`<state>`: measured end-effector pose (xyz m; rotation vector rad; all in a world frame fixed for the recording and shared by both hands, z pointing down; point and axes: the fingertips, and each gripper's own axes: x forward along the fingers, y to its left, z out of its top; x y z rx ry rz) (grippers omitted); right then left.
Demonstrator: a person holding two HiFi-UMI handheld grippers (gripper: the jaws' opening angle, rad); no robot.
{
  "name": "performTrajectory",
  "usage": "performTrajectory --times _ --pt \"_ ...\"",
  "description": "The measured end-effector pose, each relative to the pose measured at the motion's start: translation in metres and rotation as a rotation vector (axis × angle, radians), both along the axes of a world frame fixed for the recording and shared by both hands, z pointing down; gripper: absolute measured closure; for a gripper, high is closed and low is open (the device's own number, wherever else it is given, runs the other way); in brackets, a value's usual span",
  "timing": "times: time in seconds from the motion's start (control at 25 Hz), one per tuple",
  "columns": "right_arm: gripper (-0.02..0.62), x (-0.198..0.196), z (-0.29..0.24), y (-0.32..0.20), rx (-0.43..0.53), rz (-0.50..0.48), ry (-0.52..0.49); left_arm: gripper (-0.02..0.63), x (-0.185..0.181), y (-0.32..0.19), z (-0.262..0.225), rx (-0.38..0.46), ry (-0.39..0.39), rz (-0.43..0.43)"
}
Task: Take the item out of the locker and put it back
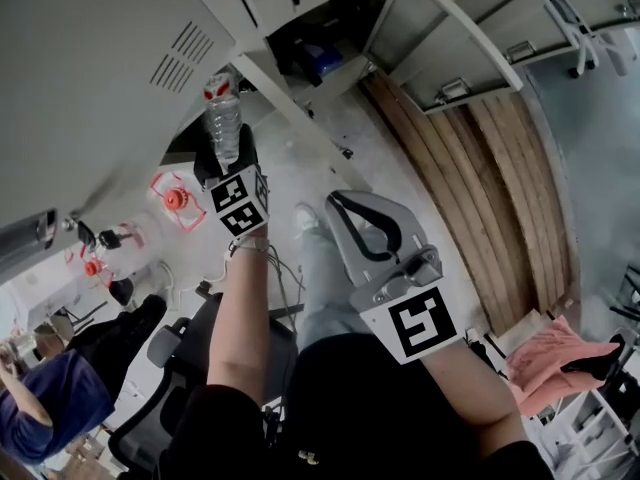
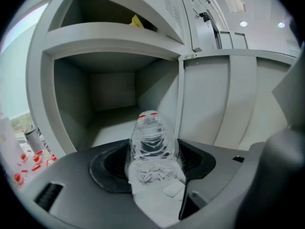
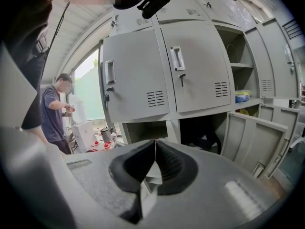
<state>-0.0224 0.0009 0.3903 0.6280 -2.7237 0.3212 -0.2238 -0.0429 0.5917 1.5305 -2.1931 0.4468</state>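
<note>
Bottle point(image 2: 151, 149) before open grey locker compartment point(image 2: 112, 92)

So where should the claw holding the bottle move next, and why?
Probably ease the left claw forward, carrying the bottle into the open locker compartment straight ahead. The claw is clamped on the bottle's base, its red cap points at that compartment, and the compartment looks empty.

The bottle point(image 2: 151, 147) sits between the jaws of the left gripper point(image 1: 228, 160), cap toward an open locker compartment point(image 2: 114, 92) just ahead; 1 more open compartment point(image 2: 95, 13) lies above it; the right gripper point(image 3: 155, 147) is lower, to the right, apart from the lockers.
</note>
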Motion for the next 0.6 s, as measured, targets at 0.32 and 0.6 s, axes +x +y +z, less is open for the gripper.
performTrajectory --times 0.32,0.6 --pt "0.592 -0.002 -0.012 0.002 0.012 -0.049 -0.008 0.314 0.019 0.024 -0.017 0.004 -0.005 0.003" --pt "0.592 -0.004 -0.026 0.004 0.018 -0.085 -0.028 0.314 0.038 0.051 -0.035 -0.022 -0.004 0.018"
